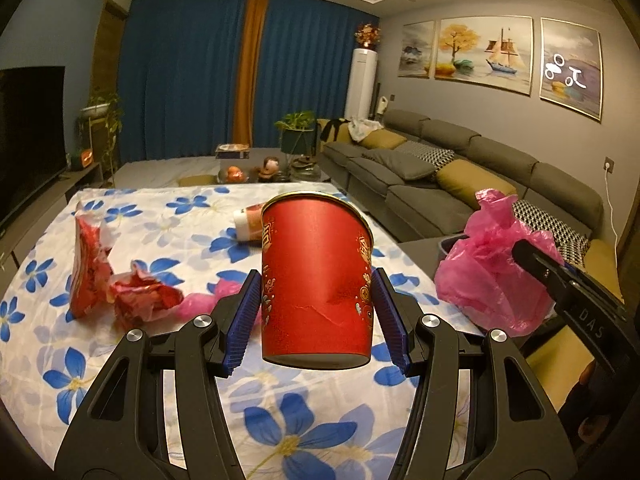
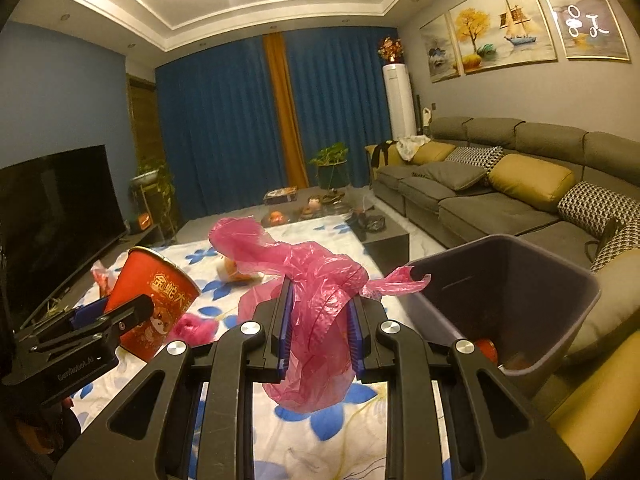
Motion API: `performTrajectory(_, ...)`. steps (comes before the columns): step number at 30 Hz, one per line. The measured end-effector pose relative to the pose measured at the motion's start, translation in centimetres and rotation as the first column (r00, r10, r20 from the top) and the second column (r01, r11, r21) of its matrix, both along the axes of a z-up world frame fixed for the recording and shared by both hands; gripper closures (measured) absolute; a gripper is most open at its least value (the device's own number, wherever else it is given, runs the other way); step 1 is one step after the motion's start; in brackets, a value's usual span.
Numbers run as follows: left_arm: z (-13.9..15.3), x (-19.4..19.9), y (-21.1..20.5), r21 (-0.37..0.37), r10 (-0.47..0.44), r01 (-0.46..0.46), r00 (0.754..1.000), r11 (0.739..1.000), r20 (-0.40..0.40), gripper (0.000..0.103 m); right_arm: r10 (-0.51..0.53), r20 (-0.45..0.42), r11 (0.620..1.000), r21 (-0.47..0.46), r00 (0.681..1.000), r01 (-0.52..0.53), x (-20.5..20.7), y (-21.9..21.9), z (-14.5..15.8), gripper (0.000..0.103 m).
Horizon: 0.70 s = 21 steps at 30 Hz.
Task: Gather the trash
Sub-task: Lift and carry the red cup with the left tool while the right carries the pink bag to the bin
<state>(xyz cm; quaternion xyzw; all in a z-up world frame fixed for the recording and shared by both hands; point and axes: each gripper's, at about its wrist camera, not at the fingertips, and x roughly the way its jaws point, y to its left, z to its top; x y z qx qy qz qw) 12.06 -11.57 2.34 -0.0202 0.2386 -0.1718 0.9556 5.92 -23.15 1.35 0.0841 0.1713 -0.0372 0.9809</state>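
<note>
My left gripper (image 1: pixel 316 300) is shut on a tall red paper cup (image 1: pixel 316 280), held upright above the flowered tablecloth (image 1: pixel 160 216). The same red cup (image 2: pixel 154 300) shows at the left of the right wrist view. My right gripper (image 2: pixel 320 312) is shut on a crumpled pink plastic bag (image 2: pixel 308 276), lifted off the table; the pink bag (image 1: pixel 492 276) appears at the right of the left wrist view. A grey trash bin (image 2: pixel 560 276) stands open just right of the bag, with some red trash at its bottom. Crumpled red wrappers (image 1: pixel 120 284) and a small tipped cup (image 1: pixel 250 224) lie on the cloth.
A small pink scrap (image 2: pixel 194 326) lies on the cloth between the grippers. A grey sofa (image 2: pixel 480 200) with cushions runs along the right. A television (image 2: pixel 52 216) stands at the left, and a low table (image 2: pixel 384 236) with clutter lies beyond the cloth.
</note>
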Motion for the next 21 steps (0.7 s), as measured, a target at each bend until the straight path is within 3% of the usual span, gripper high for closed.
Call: performTrajectory(21, 1.5, 1.8, -7.0, 0.035, -0.106, 0.104, 0.994, 0.994, 0.043, 0.048, -0.131, 0.029, 0.991, -0.006, 0.991, 0.131, -0.2, -5.9, 0.8, 0.079)
